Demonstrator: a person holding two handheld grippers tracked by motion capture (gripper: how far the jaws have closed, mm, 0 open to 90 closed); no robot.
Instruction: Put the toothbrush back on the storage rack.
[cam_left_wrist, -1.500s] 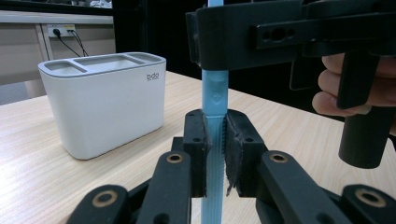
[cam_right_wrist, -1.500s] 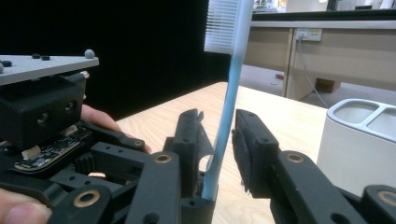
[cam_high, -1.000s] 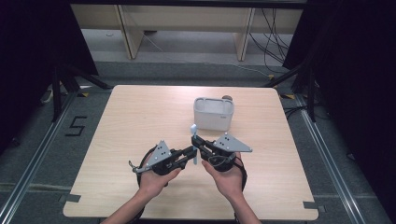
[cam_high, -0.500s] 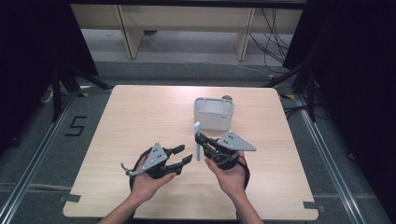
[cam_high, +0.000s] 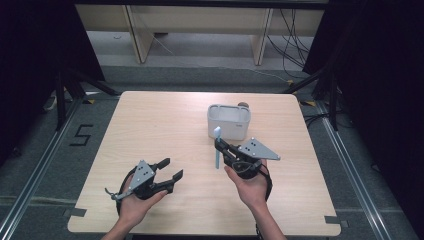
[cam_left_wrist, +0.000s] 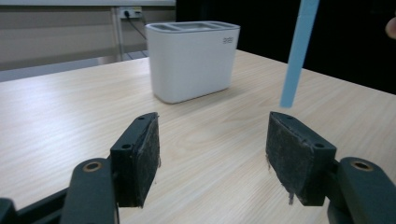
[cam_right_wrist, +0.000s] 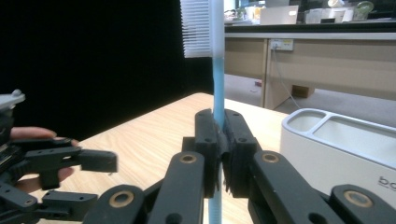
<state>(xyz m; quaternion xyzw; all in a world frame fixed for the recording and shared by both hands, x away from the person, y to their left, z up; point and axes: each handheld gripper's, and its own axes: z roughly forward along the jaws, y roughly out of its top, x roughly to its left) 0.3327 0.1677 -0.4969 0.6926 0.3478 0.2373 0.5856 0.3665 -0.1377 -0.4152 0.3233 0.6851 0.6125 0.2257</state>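
A light blue toothbrush (cam_high: 217, 152) stands upright, bristle head up, with my right gripper (cam_high: 220, 146) shut on its handle just in front of the white holder (cam_high: 229, 122). In the right gripper view the jaws pinch the blue toothbrush handle (cam_right_wrist: 217, 88) and the white bristles face left. My left gripper (cam_high: 171, 168) rests low over the table at the front left, open and holding nothing. In the left gripper view its pads (cam_left_wrist: 144, 156) stand wide apart, with the toothbrush's lower end (cam_left_wrist: 295, 56) hanging ahead on the right and the holder (cam_left_wrist: 194, 60) beyond.
The white holder (cam_right_wrist: 343, 140) has several open compartments on top and stands at the table's back right. A small brown object (cam_high: 243, 105) sits behind it. The wooden table (cam_high: 150, 125) is bare on its left half. Dark curtains flank the table.
My left gripper has drawn back from the toothbrush, moving left and toward the front edge. The right gripper has kept the toothbrush upright, shifting only slightly.
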